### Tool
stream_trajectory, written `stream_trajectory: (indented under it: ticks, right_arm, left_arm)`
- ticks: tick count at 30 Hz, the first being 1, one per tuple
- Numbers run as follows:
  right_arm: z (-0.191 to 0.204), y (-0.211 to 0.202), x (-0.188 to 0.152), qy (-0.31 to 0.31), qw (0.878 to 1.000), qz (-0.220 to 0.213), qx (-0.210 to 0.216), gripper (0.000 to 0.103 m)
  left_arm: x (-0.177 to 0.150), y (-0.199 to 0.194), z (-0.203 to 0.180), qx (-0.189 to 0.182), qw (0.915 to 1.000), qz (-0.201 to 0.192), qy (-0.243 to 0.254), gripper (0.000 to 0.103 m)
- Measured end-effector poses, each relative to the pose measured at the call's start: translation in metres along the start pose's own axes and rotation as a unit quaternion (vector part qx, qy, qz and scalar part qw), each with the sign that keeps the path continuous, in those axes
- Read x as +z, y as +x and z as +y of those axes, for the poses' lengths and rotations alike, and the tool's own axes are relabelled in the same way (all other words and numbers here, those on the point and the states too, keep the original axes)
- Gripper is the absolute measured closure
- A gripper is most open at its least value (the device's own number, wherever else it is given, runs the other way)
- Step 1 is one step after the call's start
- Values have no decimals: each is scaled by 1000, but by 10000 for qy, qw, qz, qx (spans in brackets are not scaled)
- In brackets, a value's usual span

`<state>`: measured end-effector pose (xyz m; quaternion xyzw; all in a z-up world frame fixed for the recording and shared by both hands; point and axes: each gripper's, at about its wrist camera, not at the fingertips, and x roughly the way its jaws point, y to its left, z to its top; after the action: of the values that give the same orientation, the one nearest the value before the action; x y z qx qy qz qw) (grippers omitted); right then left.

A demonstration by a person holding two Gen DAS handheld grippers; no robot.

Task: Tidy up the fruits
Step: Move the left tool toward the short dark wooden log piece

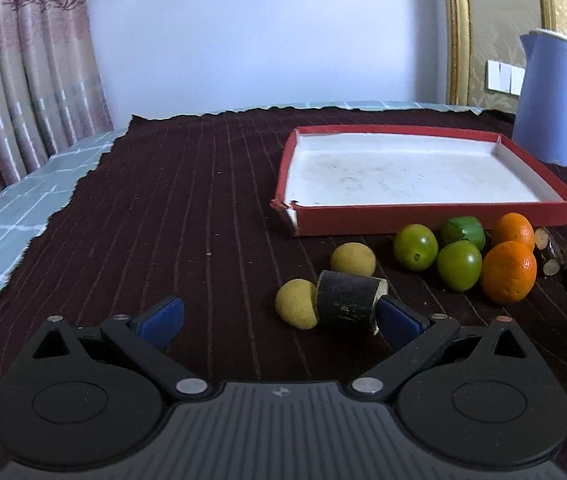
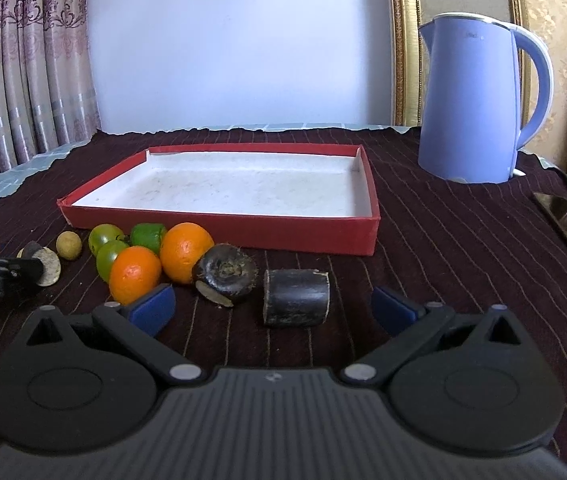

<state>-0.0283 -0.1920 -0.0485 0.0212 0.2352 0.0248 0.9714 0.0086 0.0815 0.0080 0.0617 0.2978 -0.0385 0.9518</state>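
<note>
Your left gripper (image 1: 279, 314) and right gripper (image 2: 273, 306) both hang wide open, holding nothing. The fruits lie on the table just in front of the tray's (image 2: 219, 229) near wall; the tray itself is bare. A dark cane piece (image 2: 296, 297) sits between your right fingers, so start there: centre it, lower until the pads flank its round sides, close gently, then lift clear over the red wall without nudging the oranges (image 2: 135, 274).
</note>
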Motion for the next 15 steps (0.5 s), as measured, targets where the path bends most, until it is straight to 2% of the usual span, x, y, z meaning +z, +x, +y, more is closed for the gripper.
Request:
stream_trajectory:
  ticks: [3, 5, 9, 15]
  right_arm:
    - [-1, 0, 0, 30, 10000, 4, 27, 0]
    - [-2, 1, 0, 54, 10000, 15, 32, 0]
    - [-1, 1, 0, 56, 10000, 15, 7, 0]
    - [-1, 2, 0, 64, 10000, 40, 15, 0]
  left_arm:
    - [0, -6, 5, 122, 9999, -96, 2, 0]
    - [1, -3, 4, 67, 10000, -64, -4, 0]
    - [-1, 2, -12, -364, 9992, 34, 165, 0]
    - [-4, -5, -31, -900, 9948, -155, 453, 0]
